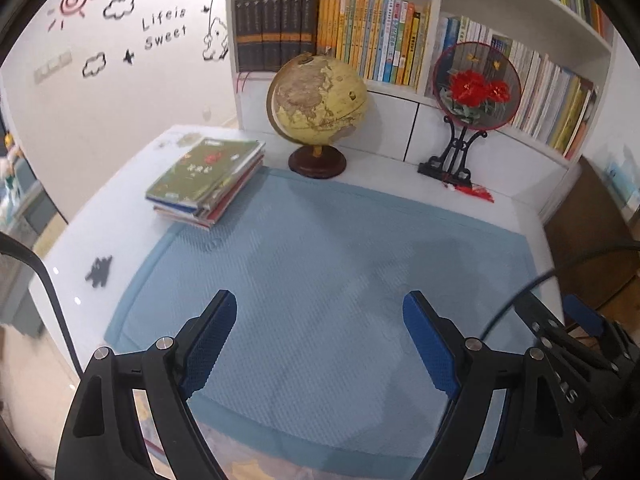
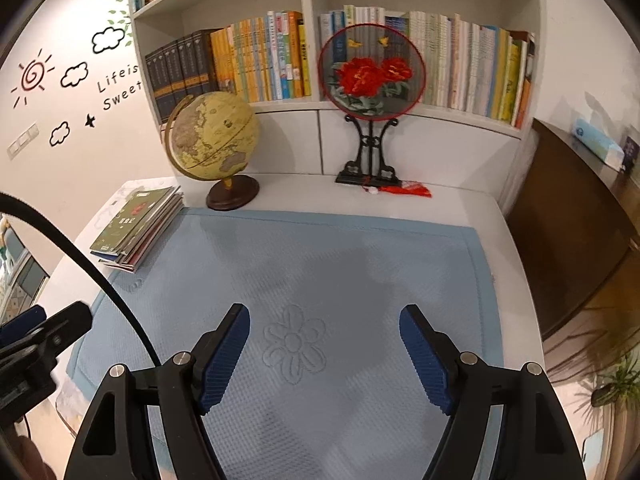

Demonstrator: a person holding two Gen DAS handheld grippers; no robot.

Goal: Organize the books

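A stack of thin books (image 1: pixel 206 180) with a green cover on top lies flat at the far left of the white desk, by the corner of the blue mat (image 1: pixel 320 240). In the right wrist view the same stack (image 2: pixel 136 228) sits left of the mat (image 2: pixel 320 260). My left gripper (image 1: pixel 319 300) hovers over the mat's near part, open, nothing between its blue pads (image 1: pixel 210 340). My right gripper (image 2: pixel 324 312) hangs open over an embossed flower (image 2: pixel 294 344), also with nothing in it. Each gripper shows at the edge of the other's view: the right one (image 1: pixel 580 332), the left one (image 2: pixel 44 332).
A globe (image 1: pixel 316 100) on a dark base and a round red-flower fan (image 1: pixel 476 86) on a black stand rise at the desk's back edge. Behind them, white shelves (image 2: pixel 312 32) hold rows of upright books. A dark wooden cabinet (image 2: pixel 580 220) with a tissue box (image 2: pixel 598 144) stands right.
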